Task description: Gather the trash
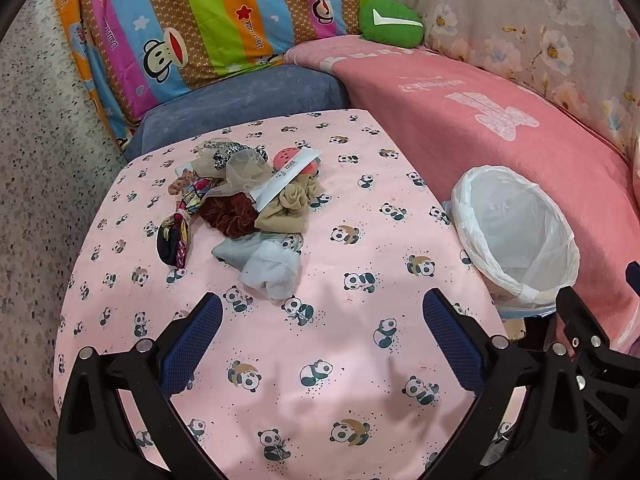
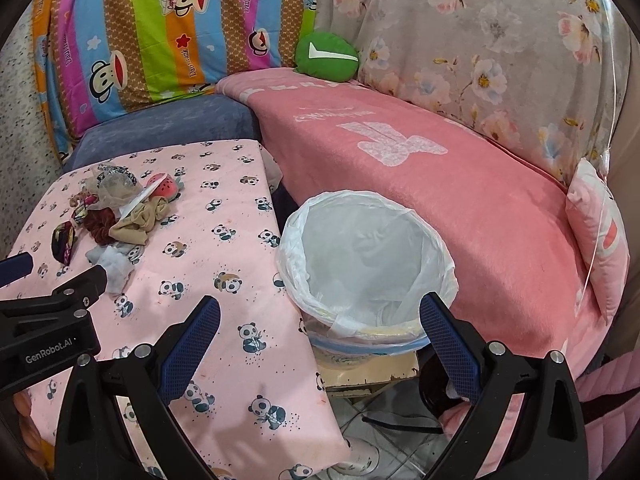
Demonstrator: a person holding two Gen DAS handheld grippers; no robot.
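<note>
In the upper left of the left wrist view, your trash is sitting in one loose heap (image 1: 244,204) on the pink panda-print tabletop (image 1: 320,360): a dark red velvet scrunchie (image 1: 230,212), a crumpled beige stocking (image 1: 288,210), a pale grey-white sock (image 1: 268,268), a long white paper wrapper (image 1: 286,178), a striped dark hair tie (image 1: 174,236) and some netting. The white plastic-lined round bin (image 1: 516,236) is at the right of that frame, just off the tabletop edge and beside the pink blanket (image 1: 500,128); it looks empty as far as I can see.

Your left gripper (image 1: 322,344) has its jaws wide apart with nothing between them, hovering short of the heap. Your right gripper (image 2: 320,344) is wide too, empty, parked over the bin's near rim.

So I'd say you're right at the start, nothing collected yet. The sock is nearest your left jaws, so that's probably the easy first grab. It's floppy fabric, so come down over a bunched bit and pinch deep, or it'll slip. Watch you don't drag the scrunchie along.
</note>
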